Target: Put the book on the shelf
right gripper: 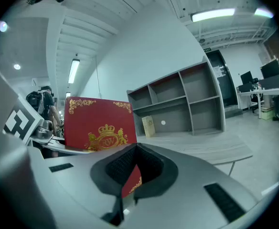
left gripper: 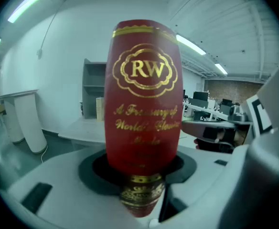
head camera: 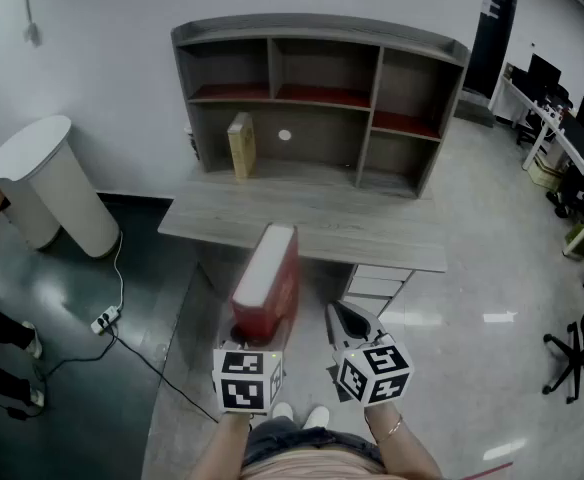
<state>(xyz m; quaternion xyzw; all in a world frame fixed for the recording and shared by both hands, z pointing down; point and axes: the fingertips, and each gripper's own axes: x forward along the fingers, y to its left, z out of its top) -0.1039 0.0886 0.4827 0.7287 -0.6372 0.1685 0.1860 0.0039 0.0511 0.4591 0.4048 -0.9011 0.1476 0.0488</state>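
Jaws of your left gripper (head camera: 257, 336) pinch the red book (head camera: 269, 276) upright, while your right gripper (head camera: 334, 315) beside it has its jaws pressed together, empty.

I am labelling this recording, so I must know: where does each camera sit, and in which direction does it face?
Head view: on the person's head, facing steeply down at the shelf and desk; the forearms, left gripper and right gripper show.
Left gripper view: on the left gripper, facing along its jaws, shut on the red book.
Right gripper view: on the right gripper, facing the shelf past its shut, empty jaws.
Shared: all show the red book and shelf.
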